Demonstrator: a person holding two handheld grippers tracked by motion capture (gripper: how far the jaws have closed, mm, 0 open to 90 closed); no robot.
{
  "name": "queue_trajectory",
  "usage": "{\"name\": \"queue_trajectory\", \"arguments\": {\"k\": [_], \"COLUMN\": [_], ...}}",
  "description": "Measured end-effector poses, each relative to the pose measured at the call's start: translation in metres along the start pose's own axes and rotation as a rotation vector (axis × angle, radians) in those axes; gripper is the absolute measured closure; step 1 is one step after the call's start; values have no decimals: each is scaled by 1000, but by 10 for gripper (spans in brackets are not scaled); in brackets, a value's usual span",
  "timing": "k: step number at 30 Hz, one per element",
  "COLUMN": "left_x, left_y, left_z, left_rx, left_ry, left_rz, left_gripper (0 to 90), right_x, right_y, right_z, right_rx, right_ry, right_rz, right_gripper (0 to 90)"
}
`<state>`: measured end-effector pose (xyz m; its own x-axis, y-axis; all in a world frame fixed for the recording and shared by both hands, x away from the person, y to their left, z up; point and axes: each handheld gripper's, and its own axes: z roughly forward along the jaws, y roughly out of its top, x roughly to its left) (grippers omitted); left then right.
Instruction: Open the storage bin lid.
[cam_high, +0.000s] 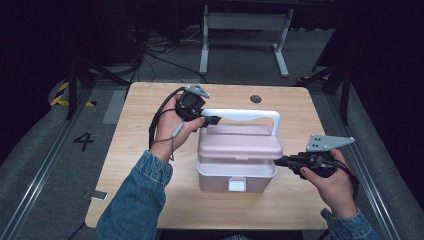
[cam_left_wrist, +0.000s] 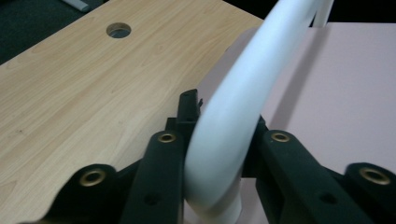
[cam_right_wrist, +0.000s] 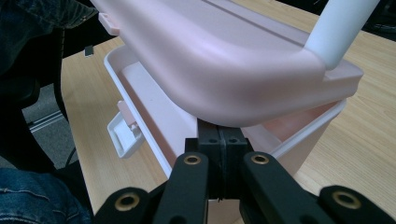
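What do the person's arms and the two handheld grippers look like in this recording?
Both forearms wear blue denim sleeves. The left gripper and right gripper are black, each topped by a grey three-cornered plate with small dark holes. A black cable trails from the left one. Seen close, the black jaws carry brass-coloured rivets. The right hand shows dark nails.

Both sleeves (cam_high: 134, 200) are blue denim with a lighter, worn cuff. The left claw (cam_high: 212, 120) is black, with a grey three-cornered plate (cam_high: 197, 91) on top and a black cable (cam_high: 159, 114) looping beside the wrist. The right claw (cam_high: 278, 161) is black too, under a grey plate (cam_high: 327, 142) dotted with small holes. Up close, brass-ringed screw holes (cam_right_wrist: 192, 160) stud the black arms.
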<state>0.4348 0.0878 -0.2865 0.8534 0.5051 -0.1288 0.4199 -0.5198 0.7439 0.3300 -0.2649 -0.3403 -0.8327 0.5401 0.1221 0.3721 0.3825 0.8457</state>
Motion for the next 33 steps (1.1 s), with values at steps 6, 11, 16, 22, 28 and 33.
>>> {"name": "queue_trajectory", "arguments": {"k": [6,11,16,22,28,33], "left_x": [-1,-4,-1,-3,-7,-15], "left_y": [-4,-12,-21,-35,-47,-59], "left_z": [0,-4,-20,-41,-53,-60], "left_rx": [33,43,26,20,16,23], "left_ry": [34,19,65,95,128,128], "left_rz": [32,74,68,60,48,40], "left_gripper": [571,436,401,400,397,401], "right_x": [-1,-1,-2,-4,-5,-7], "right_y": [0,1,3,8,13,17], "right_z": [0,0,0,0,-1,-2], "right_rx": [-1,-1,5,-2,-12,-25], "right_ry": [6,3,5,3,12,17], "right_rz": [12,9,10,7,13,19], "right_gripper": [900,900,900,900,900,900]}}
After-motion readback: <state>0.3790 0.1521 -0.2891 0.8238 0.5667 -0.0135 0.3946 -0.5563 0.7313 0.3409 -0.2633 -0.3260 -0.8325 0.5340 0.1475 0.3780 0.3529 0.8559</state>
